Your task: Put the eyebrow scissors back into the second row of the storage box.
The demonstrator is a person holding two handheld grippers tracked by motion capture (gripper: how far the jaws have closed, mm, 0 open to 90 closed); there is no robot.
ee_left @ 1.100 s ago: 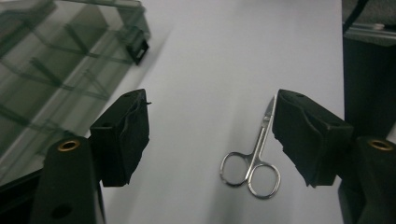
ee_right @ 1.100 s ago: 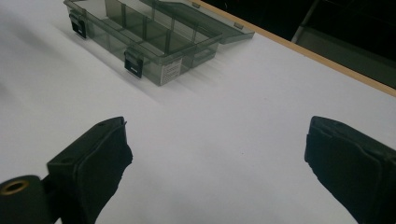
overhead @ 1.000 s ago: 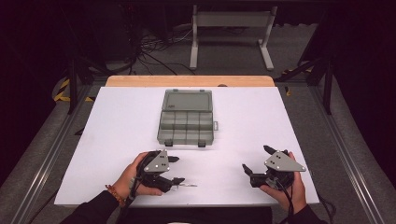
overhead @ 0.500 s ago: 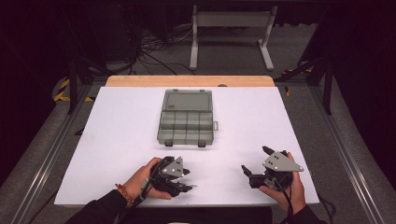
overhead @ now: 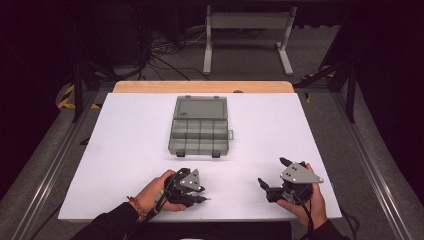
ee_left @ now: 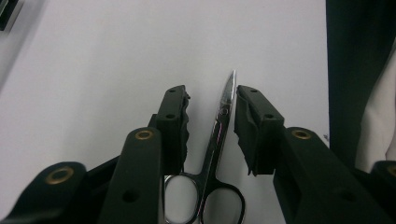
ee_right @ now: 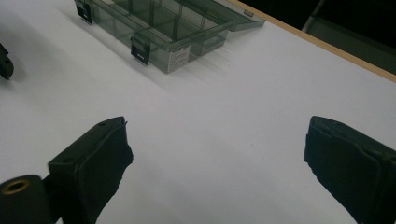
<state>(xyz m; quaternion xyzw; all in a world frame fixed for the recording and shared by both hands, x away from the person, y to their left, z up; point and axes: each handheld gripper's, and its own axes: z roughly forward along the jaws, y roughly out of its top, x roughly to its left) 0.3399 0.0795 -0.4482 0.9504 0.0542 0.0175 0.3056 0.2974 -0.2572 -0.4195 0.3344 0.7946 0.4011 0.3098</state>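
Note:
Small steel scissors [ee_left: 217,135] lie flat on the white table [overhead: 125,145] near its front edge, blades pointing away from the handle rings. My left gripper [ee_left: 212,93] straddles them, a pad on either side of the closed blades. Its jaws have just been closing, with the scissors between them, and a narrow gap still shows on both sides. In the high view the left gripper [overhead: 197,192] sits low over the scissors [overhead: 202,199], whose tip pokes out to the right. My right gripper [overhead: 271,171] rests at the front right, jaws wide open [ee_right: 215,149] and holding nothing.
A clear grey compartment box [overhead: 200,131] stands open in the middle of the table, lid folded back. It lies ahead and to the left in the right gripper view [ee_right: 163,28]. A wooden edge [overhead: 200,86] runs along the table's far side.
The left gripper has shifted right and a little down over the scissors, and its jaws have narrowed around the blades. The right gripper has kept still.

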